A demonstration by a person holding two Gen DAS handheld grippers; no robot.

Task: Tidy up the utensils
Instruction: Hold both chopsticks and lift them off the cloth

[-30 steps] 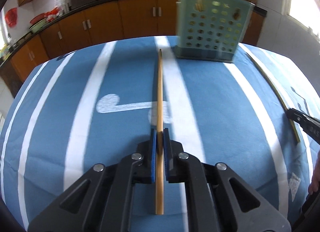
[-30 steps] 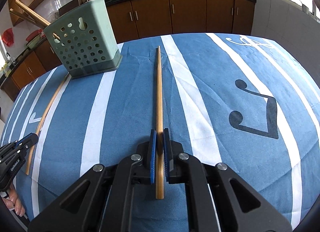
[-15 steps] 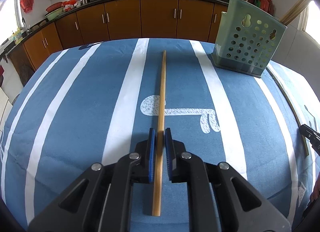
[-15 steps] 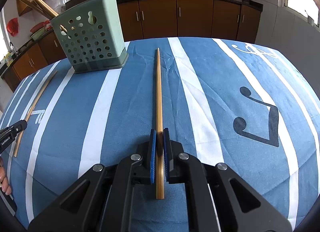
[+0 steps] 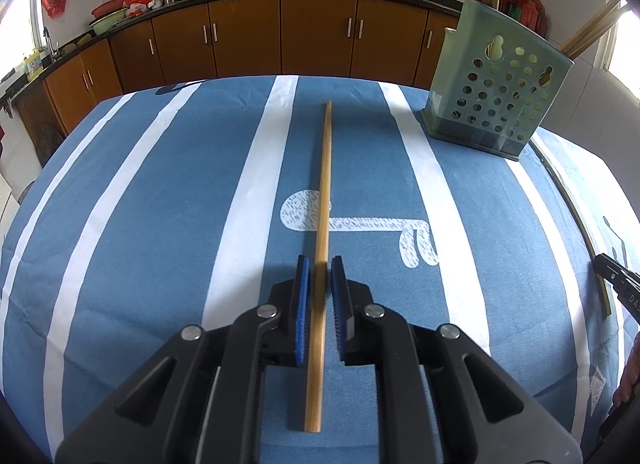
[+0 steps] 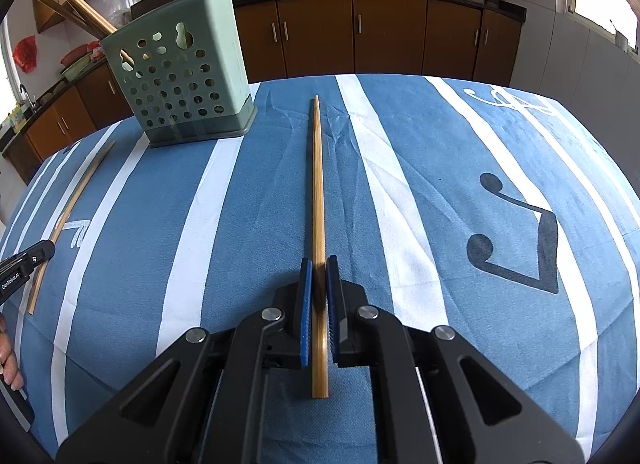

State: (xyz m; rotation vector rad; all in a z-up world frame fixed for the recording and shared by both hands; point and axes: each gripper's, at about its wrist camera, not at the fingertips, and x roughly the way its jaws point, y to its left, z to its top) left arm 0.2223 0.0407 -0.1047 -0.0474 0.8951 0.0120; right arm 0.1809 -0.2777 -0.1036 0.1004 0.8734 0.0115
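Between the blue pads of my left gripper (image 5: 319,264) lies a bamboo chopstick (image 5: 325,184), with a thin gap on each side; the jaws have parted a little and do not press it. It points away over the blue striped tablecloth (image 5: 160,224). My right gripper (image 6: 319,264) is shut on a second chopstick (image 6: 317,184), which also points away from me. The green perforated utensil holder (image 6: 184,76) stands at the far side between the two grippers and holds several chopsticks (image 6: 80,12). In the left wrist view the holder (image 5: 496,92) is at the upper right.
Each view catches the other gripper's tip at its edge: the right one (image 5: 616,284), the left one (image 6: 24,268). A person's fingers (image 6: 8,360) show at the lower left. Brown kitchen cabinets (image 6: 360,36) line the wall beyond the table.
The left gripper swung to the left, so the holder slid to the right in its view, and its pads came slightly apart from the chopstick. The right gripper kept its grip and place.
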